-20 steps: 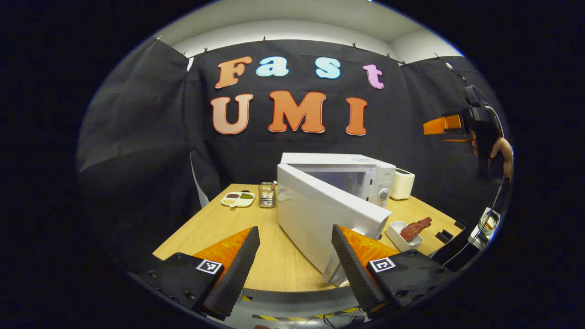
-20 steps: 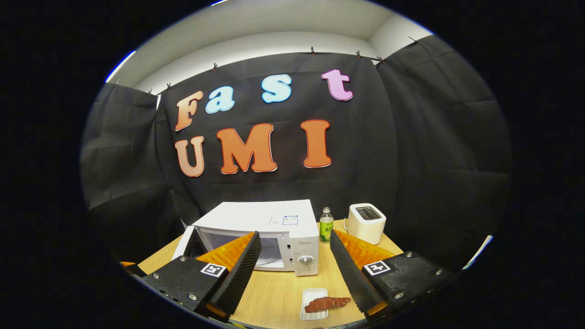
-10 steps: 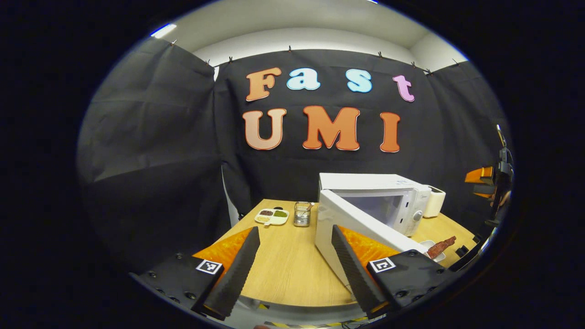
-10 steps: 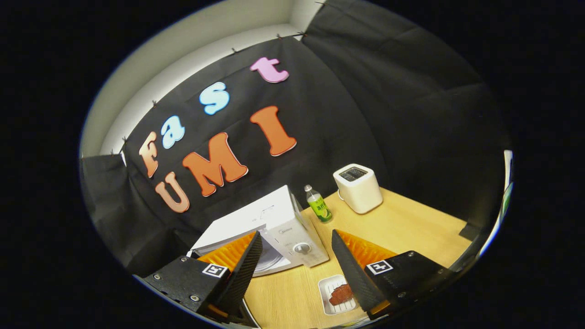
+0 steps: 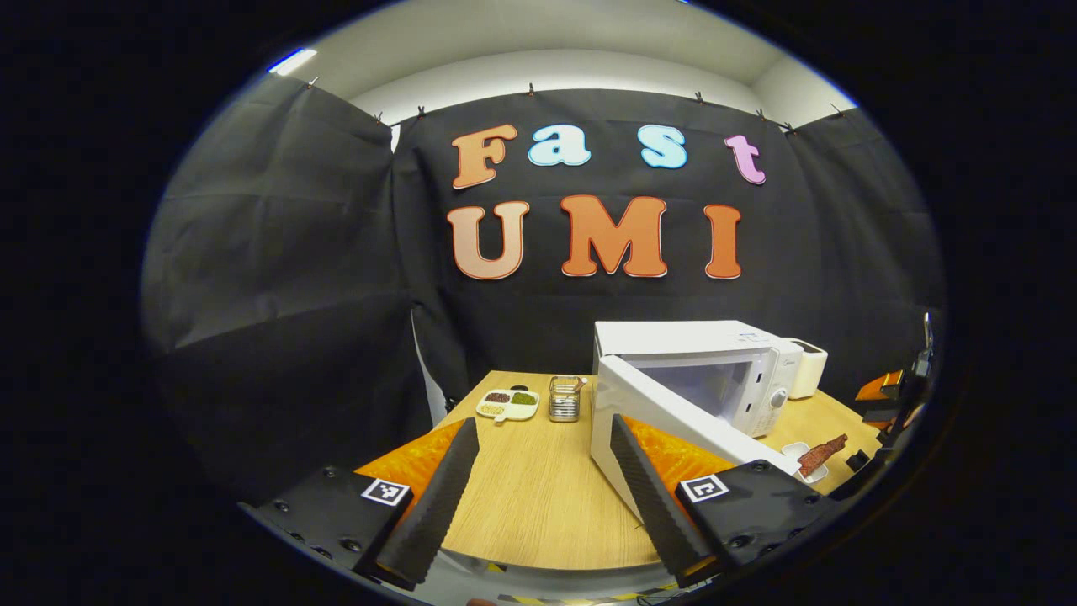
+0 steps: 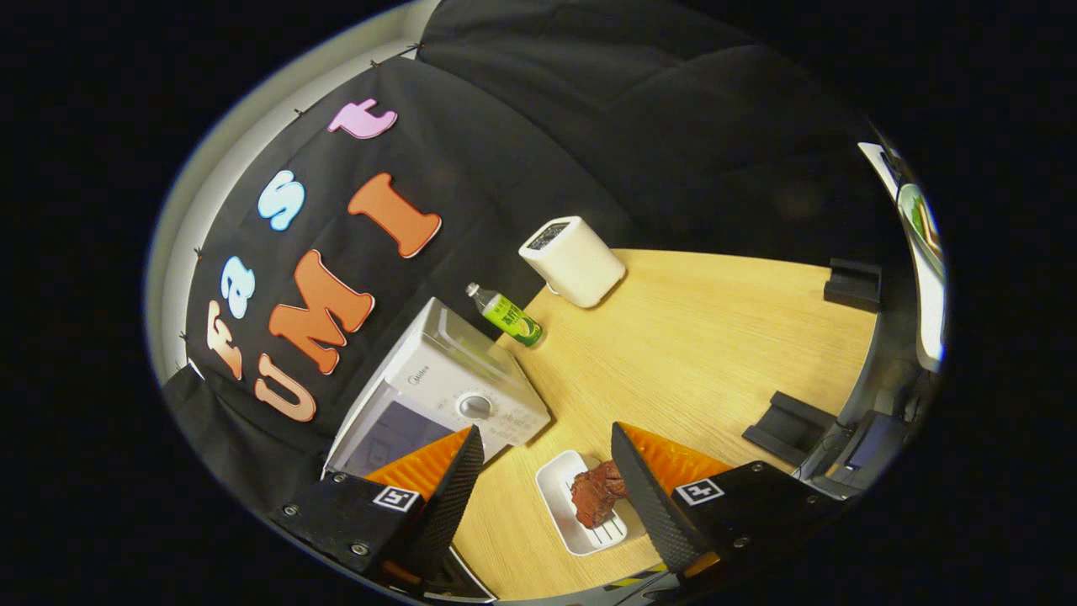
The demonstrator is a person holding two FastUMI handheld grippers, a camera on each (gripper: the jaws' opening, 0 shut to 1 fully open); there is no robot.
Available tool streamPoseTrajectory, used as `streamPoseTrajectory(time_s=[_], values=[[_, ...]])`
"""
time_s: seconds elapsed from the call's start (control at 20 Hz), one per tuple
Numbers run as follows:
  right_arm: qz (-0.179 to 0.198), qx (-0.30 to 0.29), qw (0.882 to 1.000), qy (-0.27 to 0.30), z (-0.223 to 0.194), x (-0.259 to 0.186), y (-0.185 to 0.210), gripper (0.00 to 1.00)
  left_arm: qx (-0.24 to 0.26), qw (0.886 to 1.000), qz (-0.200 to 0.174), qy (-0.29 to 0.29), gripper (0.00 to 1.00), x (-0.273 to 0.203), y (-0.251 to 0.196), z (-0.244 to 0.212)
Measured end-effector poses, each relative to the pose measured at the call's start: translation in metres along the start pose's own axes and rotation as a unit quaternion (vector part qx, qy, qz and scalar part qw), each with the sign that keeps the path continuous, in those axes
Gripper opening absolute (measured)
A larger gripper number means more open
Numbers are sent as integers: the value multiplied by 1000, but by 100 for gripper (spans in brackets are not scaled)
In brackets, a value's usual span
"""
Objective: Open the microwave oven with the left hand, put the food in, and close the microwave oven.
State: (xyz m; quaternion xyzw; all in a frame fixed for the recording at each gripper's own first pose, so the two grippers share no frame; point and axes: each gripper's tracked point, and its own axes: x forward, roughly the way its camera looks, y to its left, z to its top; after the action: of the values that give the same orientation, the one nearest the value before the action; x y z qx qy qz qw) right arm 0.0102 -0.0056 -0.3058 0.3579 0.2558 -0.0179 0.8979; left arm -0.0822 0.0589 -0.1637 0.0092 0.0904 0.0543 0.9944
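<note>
A white microwave [image 5: 715,370] stands on the wooden table [image 5: 530,497] with its door [image 5: 673,425] swung open toward me. My left gripper [image 5: 538,492] is open and empty, held back from the table's front edge, left of the door. The food, a reddish-brown chunk [image 6: 596,495], lies in a small white tray [image 6: 562,503] in front of the microwave [image 6: 458,387]. My right gripper [image 6: 547,497] hangs open above that tray, rolled to one side, with the food between its fingers' lines but untouched. The food [image 5: 820,454] also shows right of the door.
A white toaster [image 6: 572,261] and a green bottle [image 6: 509,316] stand behind the microwave's right side. A divided dish of seasonings [image 5: 507,404] and a wire holder [image 5: 564,397] sit at the far left. Black blocks [image 6: 791,421] lie near the right edge.
My right gripper has rolled and dropped toward the food tray, which now sits nearer between its fingers. My left gripper has barely shifted, staying back from the open door.
</note>
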Motion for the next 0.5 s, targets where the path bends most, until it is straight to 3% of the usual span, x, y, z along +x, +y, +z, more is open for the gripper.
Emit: streamPoseTrajectory(time_s=[0.15,0.2,0.3,0.5], values=[[-13,-6,1000,24,-21,6,-13,94,-1,1000,-1,0,96,5,-1,0],[-16,-7,999,32,-27,8,-16,94,3,1000,-1,1,100,7,-1,0],[-19,-3,999,42,-33,8,-21,88,6,1000,-4,4,100,9,-3,-1],[-30,16,998,45,-36,21,-25,60,1,1000,-1,10,96,11,0,-5]])
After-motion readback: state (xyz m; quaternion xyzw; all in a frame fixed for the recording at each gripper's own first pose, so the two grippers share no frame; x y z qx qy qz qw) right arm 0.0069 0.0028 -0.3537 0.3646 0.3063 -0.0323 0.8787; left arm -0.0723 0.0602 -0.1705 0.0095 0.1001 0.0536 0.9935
